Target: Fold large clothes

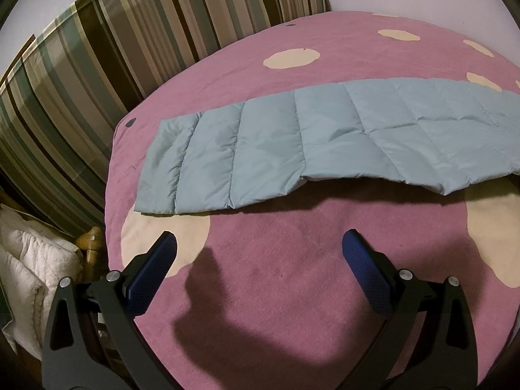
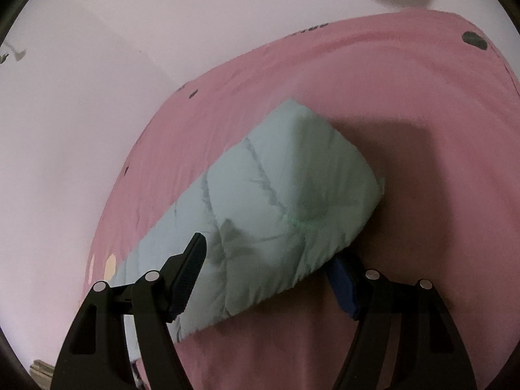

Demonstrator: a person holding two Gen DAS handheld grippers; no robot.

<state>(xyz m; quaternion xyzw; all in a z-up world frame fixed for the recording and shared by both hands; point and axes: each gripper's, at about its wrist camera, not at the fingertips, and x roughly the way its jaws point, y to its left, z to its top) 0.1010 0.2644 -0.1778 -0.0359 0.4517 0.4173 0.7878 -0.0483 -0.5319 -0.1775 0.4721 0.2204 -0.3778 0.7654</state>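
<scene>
A light blue quilted garment [image 1: 292, 143] lies folded into a long strip across the pink bedspread [image 1: 260, 292]. My left gripper [image 1: 259, 243] is open and empty, hovering above the bedspread just short of the garment's near edge. In the right wrist view the garment's end [image 2: 276, 201] lies between my right gripper's [image 2: 269, 253] spread fingers. The left finger [image 2: 191, 266] rests over the fabric and the right finger [image 2: 341, 276] sits partly under its edge. The jaws stand wide apart, not clamped.
The bedspread carries cream spots [image 1: 292, 58]. A striped cushion [image 1: 97, 58] stands at the bed's far left. White bedding [image 1: 29, 266] and a wooden bedpost [image 1: 92, 240] sit off the left edge. A pale wall [image 2: 97, 97] borders the bed.
</scene>
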